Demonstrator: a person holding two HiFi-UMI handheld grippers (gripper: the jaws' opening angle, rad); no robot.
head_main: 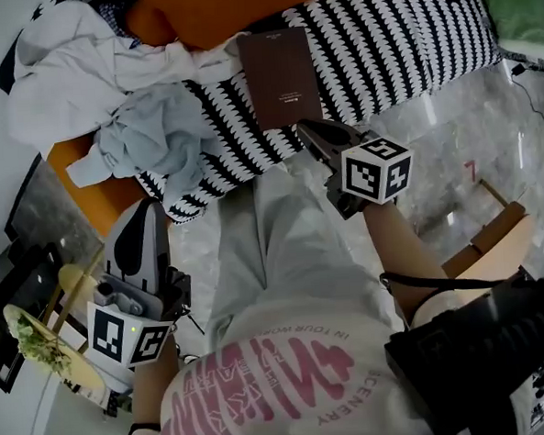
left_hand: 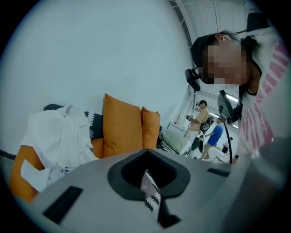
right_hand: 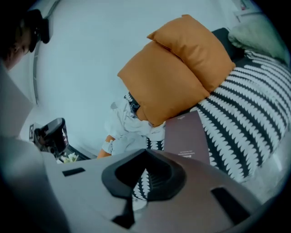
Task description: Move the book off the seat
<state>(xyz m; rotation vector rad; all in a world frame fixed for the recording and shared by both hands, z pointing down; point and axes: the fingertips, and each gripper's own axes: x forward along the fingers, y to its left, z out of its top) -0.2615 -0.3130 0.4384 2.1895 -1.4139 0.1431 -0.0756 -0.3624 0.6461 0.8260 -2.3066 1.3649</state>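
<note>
Closest to the lens is the person's white shirt (head_main: 291, 385) with pink print, filling the bottom of the head view. Just past it, at the lower left, the left gripper (head_main: 150, 206) is held over the edge of the sofa. Its own view shows its jaws (left_hand: 150, 191) drawn together with nothing between them, only a thin sliver of patterned cloth showing through the slit. Farther up and to the right, the right gripper (head_main: 301, 127) points at the seat. Its jaws are likewise closed and empty in the right gripper view (right_hand: 136, 191), where they sit short of the book without touching it. The book (head_main: 280, 78), a dark brown hardback lying flat and face up, rests on the black-and-white patterned blanket (head_main: 398, 29) that covers the sofa seat. In the right gripper view the book (right_hand: 186, 139) lies on that blanket (right_hand: 245, 118) just in front of two orange cushions (right_hand: 182, 68) leaning against the wall. A heap of white and pale blue clothes (head_main: 88, 67) is piled on the seat to the left of the book, touching the blanket, and it fills the left side of the left gripper view (left_hand: 59, 136) beside the same cushions (left_hand: 122, 127). Pale marble floor (head_main: 451, 146) shows to the right of the sofa, and a small round desk with a plant (head_main: 36, 341) stands at the lower left.
</note>
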